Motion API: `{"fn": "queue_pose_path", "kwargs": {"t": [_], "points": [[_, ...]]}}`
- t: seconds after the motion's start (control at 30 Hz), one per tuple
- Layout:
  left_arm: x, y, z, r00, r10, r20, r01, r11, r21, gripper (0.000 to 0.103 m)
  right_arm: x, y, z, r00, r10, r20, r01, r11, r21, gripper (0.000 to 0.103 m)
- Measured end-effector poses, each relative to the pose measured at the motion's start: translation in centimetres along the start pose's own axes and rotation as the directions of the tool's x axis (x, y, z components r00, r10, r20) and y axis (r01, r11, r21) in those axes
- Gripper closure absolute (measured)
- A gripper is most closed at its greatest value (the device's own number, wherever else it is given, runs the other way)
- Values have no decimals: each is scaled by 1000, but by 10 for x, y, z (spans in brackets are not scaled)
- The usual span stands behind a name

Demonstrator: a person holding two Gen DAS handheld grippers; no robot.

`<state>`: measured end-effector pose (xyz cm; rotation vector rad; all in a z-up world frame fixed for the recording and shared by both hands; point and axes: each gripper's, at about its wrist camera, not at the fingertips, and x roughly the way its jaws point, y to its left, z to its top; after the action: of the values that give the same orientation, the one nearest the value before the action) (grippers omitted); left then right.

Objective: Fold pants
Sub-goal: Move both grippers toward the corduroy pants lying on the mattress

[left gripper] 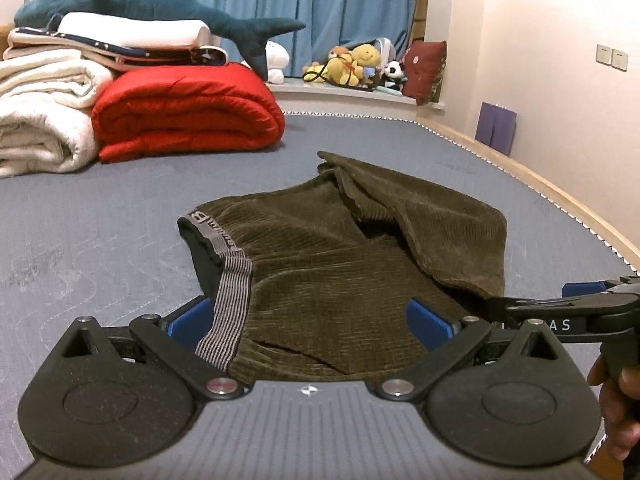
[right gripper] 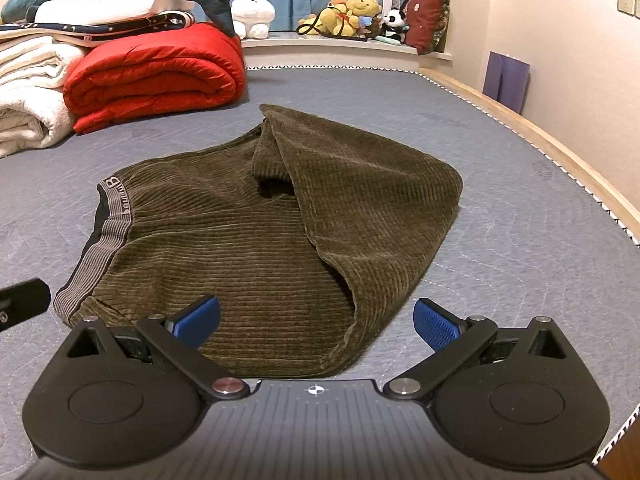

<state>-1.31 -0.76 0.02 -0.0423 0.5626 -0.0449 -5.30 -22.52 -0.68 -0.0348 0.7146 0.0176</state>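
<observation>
Olive-brown corduroy pants lie bunched on the grey mattress, folded over themselves, with a grey striped waistband on the left. My left gripper is open, its blue pads straddling the near waistband corner, cloth lying between them. My right gripper is also open, low over the near edge of the pants, left pad above the cloth, right pad above bare mattress. From the left wrist view, the right gripper shows at the right edge, held by a hand.
A red folded quilt, white blankets and a blue plush shark are stacked at the far left. Soft toys and a red cushion sit on the window ledge. The mattress edge runs along the right.
</observation>
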Motion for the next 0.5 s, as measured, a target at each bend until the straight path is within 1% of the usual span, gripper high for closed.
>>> {"fn": "queue_pose_path", "kwargs": {"t": [0.13, 0.37, 0.5], "points": [[0, 2, 1, 1000, -19, -7, 19, 1000, -11, 1, 0, -1, 0, 1000, 2, -1, -2, 1000, 0, 1], [-3, 1, 2, 998, -70, -2, 70, 998, 6, 4, 0, 0, 0, 1000, 2, -1, -2, 1000, 0, 1], [-4, 0, 1, 995, -95, -6, 95, 995, 5, 8, 0, 0, 0, 1000, 3, -1, -3, 1000, -1, 1]]}}
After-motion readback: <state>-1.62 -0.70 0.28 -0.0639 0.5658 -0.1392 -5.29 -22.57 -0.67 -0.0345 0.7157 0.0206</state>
